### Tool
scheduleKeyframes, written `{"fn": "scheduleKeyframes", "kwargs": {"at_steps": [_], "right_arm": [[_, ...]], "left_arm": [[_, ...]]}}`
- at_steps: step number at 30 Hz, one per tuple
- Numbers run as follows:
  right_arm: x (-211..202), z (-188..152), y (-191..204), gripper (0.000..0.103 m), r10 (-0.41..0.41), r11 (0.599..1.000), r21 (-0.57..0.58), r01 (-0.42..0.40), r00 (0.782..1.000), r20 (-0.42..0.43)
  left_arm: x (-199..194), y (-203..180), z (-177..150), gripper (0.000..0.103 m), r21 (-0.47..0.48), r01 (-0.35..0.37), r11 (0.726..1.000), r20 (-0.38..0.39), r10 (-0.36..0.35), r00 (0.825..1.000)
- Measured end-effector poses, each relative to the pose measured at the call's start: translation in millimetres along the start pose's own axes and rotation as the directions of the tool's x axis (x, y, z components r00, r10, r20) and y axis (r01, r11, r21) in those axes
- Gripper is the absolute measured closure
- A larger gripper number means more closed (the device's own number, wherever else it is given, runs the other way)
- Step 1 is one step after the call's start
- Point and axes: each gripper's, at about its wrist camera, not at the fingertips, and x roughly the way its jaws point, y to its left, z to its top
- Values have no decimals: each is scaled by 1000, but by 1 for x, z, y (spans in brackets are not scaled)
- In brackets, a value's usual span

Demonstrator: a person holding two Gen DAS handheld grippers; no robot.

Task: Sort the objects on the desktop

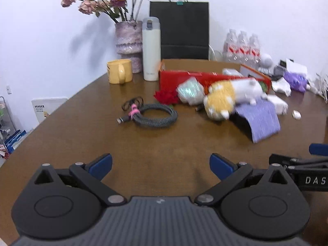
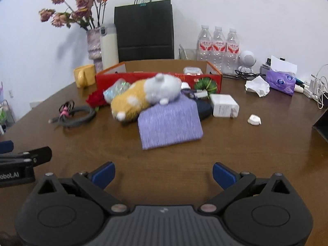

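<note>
A yellow and white plush toy point(image 1: 231, 96) point(image 2: 143, 96) lies on a purple cloth point(image 1: 258, 121) point(image 2: 170, 123) in front of a red cardboard box point(image 1: 174, 80) point(image 2: 114, 78). A coiled grey cable point(image 1: 151, 114) point(image 2: 75, 115), a red fabric flower point(image 1: 166, 97) point(image 2: 96, 99), a shiny packet point(image 1: 189, 91) point(image 2: 115, 90), a white charger point(image 2: 224, 105) and a small white piece point(image 2: 254, 120) lie around them. My left gripper point(image 1: 161, 165) and right gripper point(image 2: 163, 174) are both open and empty, low over the near table, well short of the objects.
At the back stand a vase of dried roses point(image 1: 128, 41), a white flask point(image 1: 151, 49), a yellow mug point(image 1: 119, 71), a black paper bag point(image 2: 144, 30), water bottles point(image 2: 218, 47), a purple tissue pack point(image 2: 280, 82) and crumpled paper point(image 2: 257, 86). The brown table point(image 2: 246, 153) edge curves at left.
</note>
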Motion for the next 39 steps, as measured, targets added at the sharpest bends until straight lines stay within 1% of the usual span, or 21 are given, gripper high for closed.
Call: {"fn": "scheduleKeyframes", "kwargs": {"at_steps": [3, 6, 9, 10, 11, 13, 14, 16, 19, 25, 31, 33, 35, 37, 39], "right_arm": [[-9, -12, 4, 1, 19, 1000, -25, -19, 1000, 19], [-11, -16, 8, 0, 29, 998, -65, -26, 998, 51], [-6, -19, 9, 0, 13, 996, -87, -8, 999, 53], [-5, -19, 7, 0, 11, 997, -78, -7, 999, 50], [-6, -18, 4, 0, 27, 998, -60, -24, 998, 51], [-6, -19, -2, 0, 56, 998, -23, -55, 997, 54], [-7, -20, -6, 0, 64, 998, -1, -64, 996, 60], [-7, -20, -11, 0, 68, 997, 35, -70, 996, 66], [-2, -18, -13, 0, 90, 994, 51, -92, 995, 41], [-2, -19, -14, 0, 130, 990, 56, -132, 990, 46], [2, -17, -16, 0, 123, 989, 78, -125, 992, 18], [3, -17, -16, 0, 111, 990, 87, -112, 994, 14], [6, -16, -16, 0, 91, 992, 92, -89, 996, -13], [10, -13, -13, 0, 62, 995, 77, -59, 998, -29], [15, -9, -10, 0, 44, 998, 57, -42, 998, -41]], "left_arm": [[0, -1, -10, 0, 2, 3, 1000, -23, -3, 1000], [6, -1, -16, 0, -6, 7, 1000, -41, -8, 999], [13, -2, -20, 0, 0, -9, 1000, -82, 9, 997], [13, -1, -19, 0, -7, -1, 1000, -79, 1, 997], [13, 1, -20, 0, -15, 8, 1000, -71, -9, 997], [16, 3, -19, 0, -24, 23, 999, -91, -25, 996], [18, 3, -19, 0, -30, 23, 999, -106, -27, 994], [18, 2, -18, 0, -37, 14, 999, -103, -18, 994], [18, 0, -19, 0, -29, 9, 1000, -104, -12, 995], [18, -1, -19, 0, -31, 14, 999, -104, -17, 994], [17, -2, -18, 0, -32, 11, 999, -104, -15, 994], [18, -2, -18, 0, -34, 8, 999, -109, -11, 994], [19, -2, -14, 0, -38, 5, 999, -120, -10, 993], [21, 0, -7, 0, -57, 20, 998, -124, -27, 992], [23, 3, 3, 0, -81, 39, 996, -111, -48, 993]]}}
